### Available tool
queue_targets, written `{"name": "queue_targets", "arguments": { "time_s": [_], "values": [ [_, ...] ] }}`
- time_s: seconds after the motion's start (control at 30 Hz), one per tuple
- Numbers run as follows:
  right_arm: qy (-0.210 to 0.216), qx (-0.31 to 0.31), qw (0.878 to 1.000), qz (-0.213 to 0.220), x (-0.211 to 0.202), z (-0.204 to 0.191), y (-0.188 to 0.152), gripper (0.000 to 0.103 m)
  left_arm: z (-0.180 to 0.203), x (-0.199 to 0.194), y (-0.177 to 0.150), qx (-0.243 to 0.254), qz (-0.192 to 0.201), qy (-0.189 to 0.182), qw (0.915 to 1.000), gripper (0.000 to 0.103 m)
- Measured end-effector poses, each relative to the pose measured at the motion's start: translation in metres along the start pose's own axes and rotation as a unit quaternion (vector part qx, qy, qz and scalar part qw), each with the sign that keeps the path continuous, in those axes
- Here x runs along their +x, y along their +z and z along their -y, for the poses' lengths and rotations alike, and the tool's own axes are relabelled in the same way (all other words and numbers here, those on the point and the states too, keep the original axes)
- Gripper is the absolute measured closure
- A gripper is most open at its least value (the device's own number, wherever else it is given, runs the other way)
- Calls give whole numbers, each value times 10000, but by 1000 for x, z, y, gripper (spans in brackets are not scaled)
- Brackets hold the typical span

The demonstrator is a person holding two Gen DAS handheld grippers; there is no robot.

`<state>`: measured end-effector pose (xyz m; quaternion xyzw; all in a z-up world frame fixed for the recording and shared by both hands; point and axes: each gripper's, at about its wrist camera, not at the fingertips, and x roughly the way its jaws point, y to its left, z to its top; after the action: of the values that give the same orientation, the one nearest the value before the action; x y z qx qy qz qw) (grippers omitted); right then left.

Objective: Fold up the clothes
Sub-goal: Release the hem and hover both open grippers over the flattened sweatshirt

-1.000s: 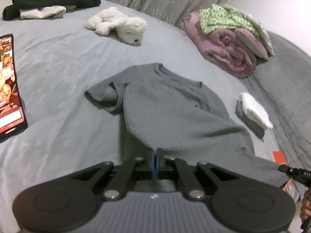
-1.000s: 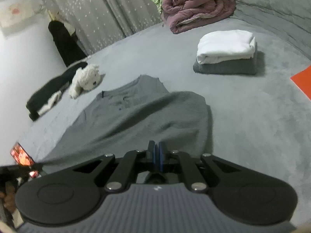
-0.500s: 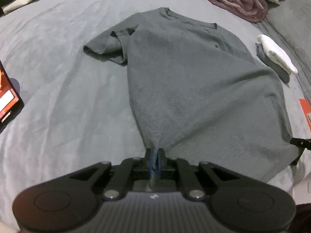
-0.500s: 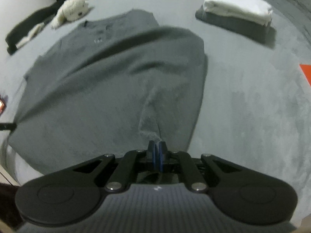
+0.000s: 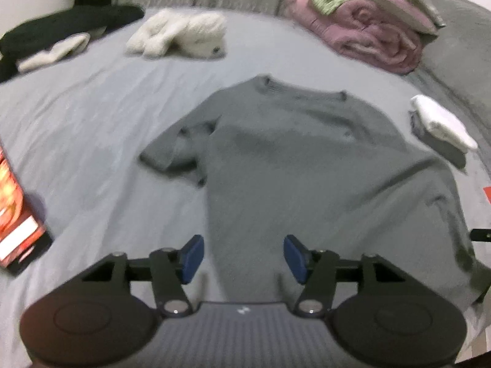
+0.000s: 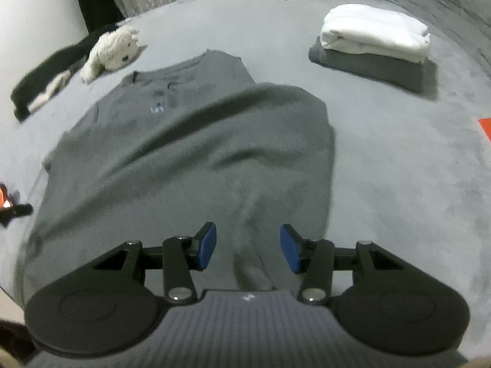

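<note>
The grey T-shirt (image 5: 307,168) lies spread flat on the bed (image 5: 92,116), hem nearest the person and collar at the far end, so its long axis runs straight away from both tools.

At the left, the left tool (image 5: 241,256) hovers over the hem's left corner. Its jaws have just been opening and now stand apart; the cloth lies between and below the blue pads (image 5: 191,257) without being pressed, so nothing is held. Just beyond and to the left, the left sleeve (image 5: 175,150) sits crumpled and partly folded under itself.

At the right, the right tool (image 6: 248,247) stands over the hem's right corner, likewise just opened, with a small ridge of fabric rising between its parted pads (image 6: 207,245) but not pinched. A long crease runs slantwise across the body of the shirt.

Since each tool sits at its own hem corner, the left is the nearer one for the rumpled sleeve; I judge that sleeve needs straightening before any fold lengthwise toward the collar.
</note>
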<state>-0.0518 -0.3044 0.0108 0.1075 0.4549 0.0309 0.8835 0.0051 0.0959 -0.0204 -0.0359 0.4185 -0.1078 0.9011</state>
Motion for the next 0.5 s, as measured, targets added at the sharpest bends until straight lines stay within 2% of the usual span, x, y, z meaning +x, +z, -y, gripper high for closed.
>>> {"name": "queue_targets", "arguments": {
  "time_s": [0.17, 0.27, 0.4, 0.47, 0.5],
  "values": [
    [128, 62, 9998, 127, 23, -18, 16, 52, 25, 33, 10, 439, 404, -279, 9978, 28],
    [150, 21, 9996, 234, 36, -31, 27, 52, 41, 56, 13, 886, 674, -301, 9933, 21],
    [146, -378, 9976, 561, 50, -59, 34, 52, 53, 82, 9, 1158, 807, -371, 9893, 20],
    [163, -589, 9957, 698, 60, -75, 36, 52, 55, 93, 6, 1193, 757, -442, 9890, 0],
    [183, -683, 9947, 749, 65, -82, 36, 52, 58, 97, 3, 1300, 753, -461, 9876, 0]
  ]
}}
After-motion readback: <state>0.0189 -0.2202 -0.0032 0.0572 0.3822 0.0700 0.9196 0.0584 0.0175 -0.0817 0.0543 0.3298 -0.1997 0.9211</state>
